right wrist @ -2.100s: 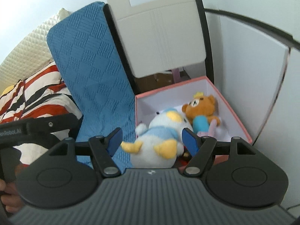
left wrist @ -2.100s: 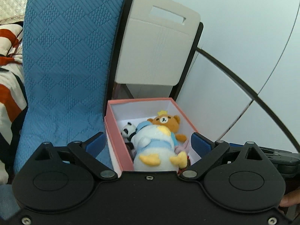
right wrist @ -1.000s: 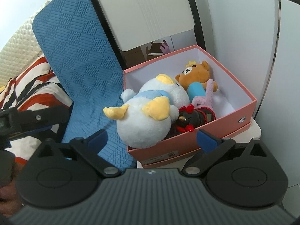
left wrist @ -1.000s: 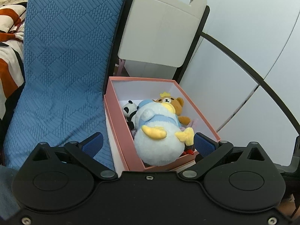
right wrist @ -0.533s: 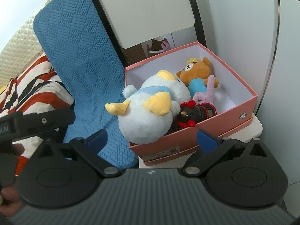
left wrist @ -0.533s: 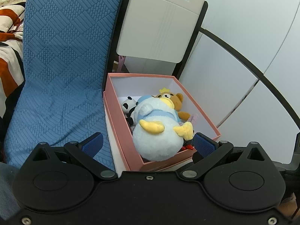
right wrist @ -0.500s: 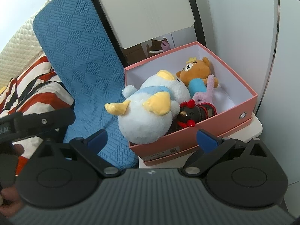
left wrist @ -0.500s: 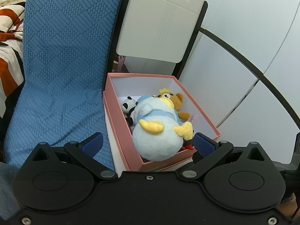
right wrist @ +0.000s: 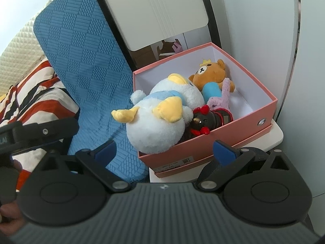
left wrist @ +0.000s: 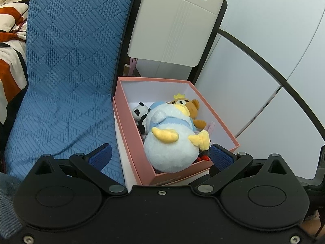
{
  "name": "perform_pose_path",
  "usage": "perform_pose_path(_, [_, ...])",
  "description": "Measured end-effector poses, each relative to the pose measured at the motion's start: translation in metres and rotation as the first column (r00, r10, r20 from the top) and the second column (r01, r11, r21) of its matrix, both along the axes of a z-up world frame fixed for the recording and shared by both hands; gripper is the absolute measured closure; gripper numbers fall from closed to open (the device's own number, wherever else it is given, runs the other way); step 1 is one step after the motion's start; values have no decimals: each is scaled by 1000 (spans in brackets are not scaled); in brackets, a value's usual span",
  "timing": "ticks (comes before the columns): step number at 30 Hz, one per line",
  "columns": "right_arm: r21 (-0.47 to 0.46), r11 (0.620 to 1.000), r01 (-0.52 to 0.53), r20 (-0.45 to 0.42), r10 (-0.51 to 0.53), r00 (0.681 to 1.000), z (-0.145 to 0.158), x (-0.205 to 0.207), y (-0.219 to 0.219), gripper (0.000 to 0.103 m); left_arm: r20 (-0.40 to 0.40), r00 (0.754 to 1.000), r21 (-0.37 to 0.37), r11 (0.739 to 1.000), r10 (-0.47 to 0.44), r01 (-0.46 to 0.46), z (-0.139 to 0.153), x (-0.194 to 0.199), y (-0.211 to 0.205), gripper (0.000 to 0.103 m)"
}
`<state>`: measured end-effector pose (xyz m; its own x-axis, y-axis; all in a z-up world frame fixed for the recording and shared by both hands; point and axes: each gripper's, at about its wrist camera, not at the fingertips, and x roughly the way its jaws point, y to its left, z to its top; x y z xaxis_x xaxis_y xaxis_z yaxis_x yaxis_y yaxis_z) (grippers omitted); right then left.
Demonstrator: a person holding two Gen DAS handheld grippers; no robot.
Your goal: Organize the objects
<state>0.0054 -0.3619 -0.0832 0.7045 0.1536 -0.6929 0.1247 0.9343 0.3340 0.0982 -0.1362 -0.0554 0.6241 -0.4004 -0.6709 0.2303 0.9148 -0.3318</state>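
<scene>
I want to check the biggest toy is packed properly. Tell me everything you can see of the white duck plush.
The white duck plush is round and fluffy, with a yellow beak, yellow feet and a pale blue garment. It lies on its side, feet toward the cameras, atop the other toys in the pink box, bulging over the near rim. It touches the brown bear and a black-and-red toy. Neither gripper touches it.

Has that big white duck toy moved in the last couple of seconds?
Yes. The duck toy was between the right gripper's fingers; now it lies released in the pink box, its rear overhanging the near rim beside the bear.
</scene>
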Motion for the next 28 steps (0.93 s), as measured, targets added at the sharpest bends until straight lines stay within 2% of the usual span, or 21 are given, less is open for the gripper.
perform_pose_path(28, [15, 1000, 4, -22, -3, 1000, -5, 1, 3, 0, -2, 1000, 4, 1000, -7, 7, 2, -4, 3, 0])
